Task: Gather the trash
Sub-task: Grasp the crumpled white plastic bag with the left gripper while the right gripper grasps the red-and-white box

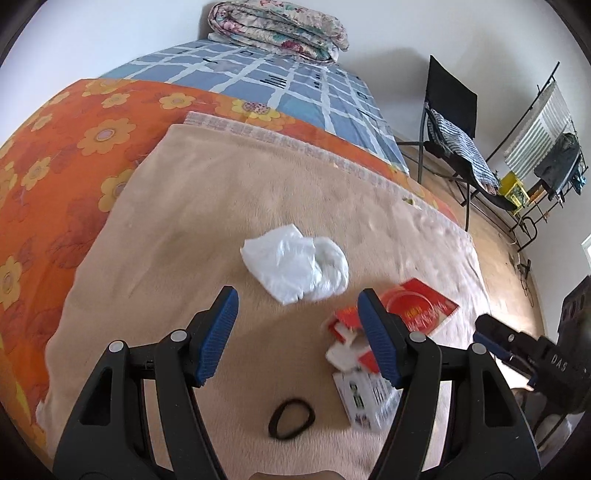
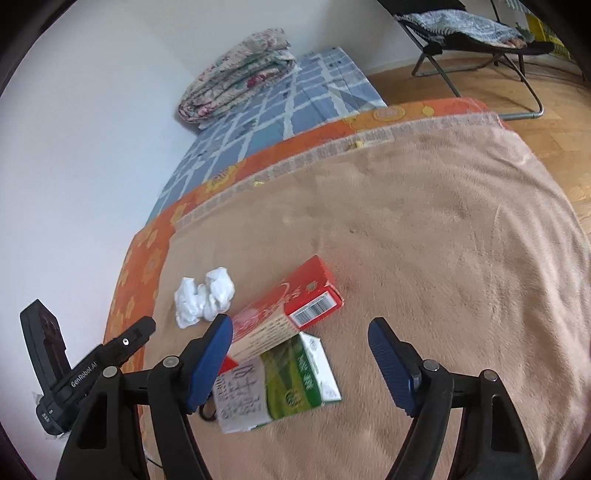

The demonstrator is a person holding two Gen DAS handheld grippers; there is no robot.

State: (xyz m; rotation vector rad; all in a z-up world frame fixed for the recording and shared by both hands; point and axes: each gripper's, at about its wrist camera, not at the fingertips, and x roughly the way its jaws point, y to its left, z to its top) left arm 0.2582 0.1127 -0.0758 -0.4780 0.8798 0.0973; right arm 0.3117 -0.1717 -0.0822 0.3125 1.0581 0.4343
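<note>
We hold our left tool (image 1: 297, 334) above the beige blanket (image 1: 221, 206) spread over the bed, its blue pads (image 1: 218, 336) apart and nothing between them. Ahead of it lies a crumpled white plastic bag (image 1: 295, 266), roughly midway across the blanket and clear of its edges. Beside the bag, toward the bed's floor-side edge, sits the rest of the trash: a red carton (image 2: 291, 306), lying partly on top of a green and white carton (image 2: 280, 384). A black loop (image 1: 291, 419), perhaps a hair band, lies on the blanket near us, just beside the green and white carton.

Our right tool (image 2: 301, 363) hangs over the cartons with its jaws spread wide, pressing on nothing; the green and white carton shows in the gap below them, and the left pad overlaps the red carton's corner in view. Whether it touches, we cannot tell.

At the far end of the bed, against the wall, rests a folded floral quilt (image 1: 280, 26).
</note>
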